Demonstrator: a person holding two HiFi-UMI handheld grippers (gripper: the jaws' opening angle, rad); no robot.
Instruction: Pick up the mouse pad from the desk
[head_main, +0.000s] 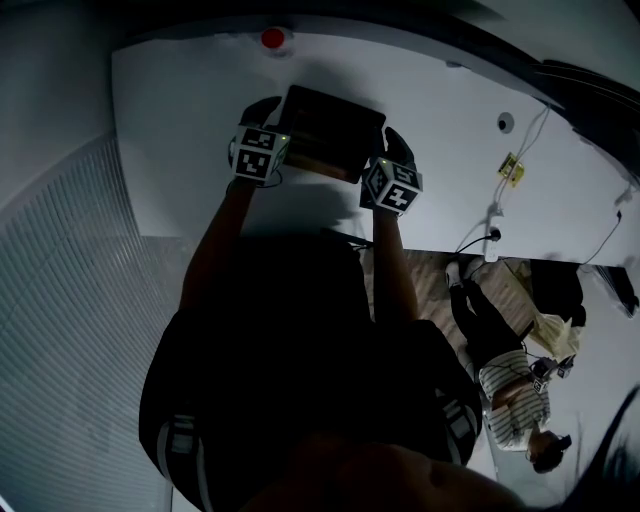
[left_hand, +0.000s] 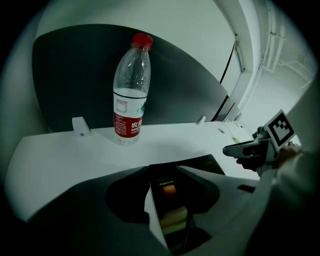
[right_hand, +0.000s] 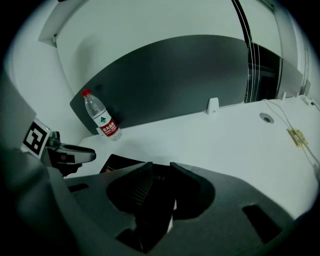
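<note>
White desk (head_main: 180, 110), dim light. Pad (head_main: 335, 130) lies on it, one edge inside each gripper's fingers. Left gripper (left_hand: 170, 172): fingers apart, nothing pinched. Right gripper (right_hand: 157, 172): apart too, narrower gap. Step looks like the grasp. Next, you'd close both evenly, then lift level.

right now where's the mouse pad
In the head view the mouse pad lies on the white desk between the left gripper and the right gripper, nearer than the red-capped water bottle at the far edge.
</note>
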